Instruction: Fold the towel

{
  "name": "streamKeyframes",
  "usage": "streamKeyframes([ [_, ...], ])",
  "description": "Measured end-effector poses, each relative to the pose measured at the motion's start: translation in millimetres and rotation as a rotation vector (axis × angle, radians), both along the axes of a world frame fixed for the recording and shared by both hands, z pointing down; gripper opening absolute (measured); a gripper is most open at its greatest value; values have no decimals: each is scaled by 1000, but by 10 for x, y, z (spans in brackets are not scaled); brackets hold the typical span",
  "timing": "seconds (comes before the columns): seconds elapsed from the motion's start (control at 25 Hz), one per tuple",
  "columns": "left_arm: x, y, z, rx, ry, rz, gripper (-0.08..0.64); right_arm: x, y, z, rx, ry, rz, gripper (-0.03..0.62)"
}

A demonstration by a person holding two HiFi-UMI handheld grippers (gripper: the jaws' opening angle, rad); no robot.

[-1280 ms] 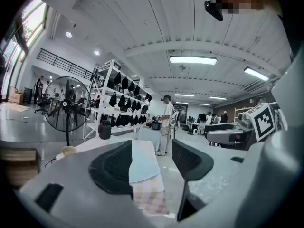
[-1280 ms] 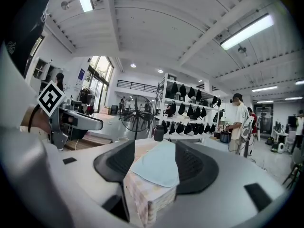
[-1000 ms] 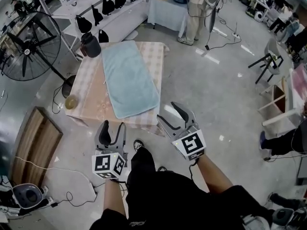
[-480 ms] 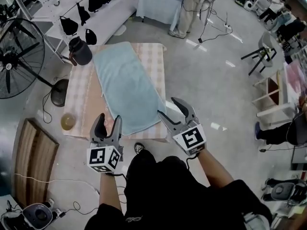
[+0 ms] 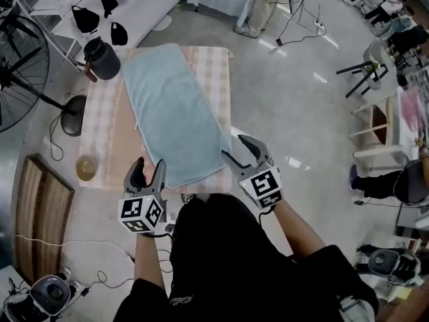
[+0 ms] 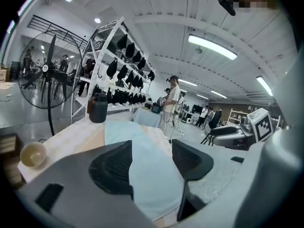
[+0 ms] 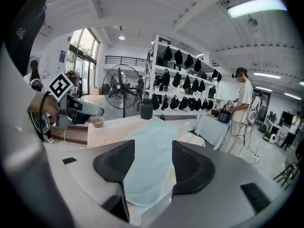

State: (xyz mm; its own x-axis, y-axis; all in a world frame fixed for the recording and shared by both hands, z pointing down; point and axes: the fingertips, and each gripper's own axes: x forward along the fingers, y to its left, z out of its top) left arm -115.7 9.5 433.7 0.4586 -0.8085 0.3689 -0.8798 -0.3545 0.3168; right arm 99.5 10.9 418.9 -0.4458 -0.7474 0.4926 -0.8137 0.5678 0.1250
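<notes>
well, no fold has been made yet: the towel (image 5: 174, 109) lies spread flat and lengthwise on the checked table (image 5: 107, 136), running from 12 o'clock down to the near edge at 6. the left gripper (image 5: 147, 168) hovers just off the towel's near corner at about 7 o'clock, and the right gripper (image 5: 236, 147) hovers beside the other near corner at about 5. both have their jaws parted and empty, with only the towel in view beyond them. a dark jug (image 5: 102, 58) stands just beside the far corner at 11, and a small bowl (image 5: 86, 168) sits apart at 8. i'd call this the approach to the first grasp. next, each gripper needs to drop onto its corner, pinch only the towel's edge, then lift evenly toward 12.
</notes>
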Motion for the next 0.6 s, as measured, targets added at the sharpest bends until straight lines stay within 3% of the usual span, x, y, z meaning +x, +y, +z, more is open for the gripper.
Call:
streamKeyframes([
  [0.24, 101, 102, 438, -117, -23, -92, 245, 180, -94, 435, -100, -13, -79, 245],
  [0.6, 274, 359, 1459, -315, -127, -183, 245, 445, -125, 1296, -249, -29, -161, 245],
])
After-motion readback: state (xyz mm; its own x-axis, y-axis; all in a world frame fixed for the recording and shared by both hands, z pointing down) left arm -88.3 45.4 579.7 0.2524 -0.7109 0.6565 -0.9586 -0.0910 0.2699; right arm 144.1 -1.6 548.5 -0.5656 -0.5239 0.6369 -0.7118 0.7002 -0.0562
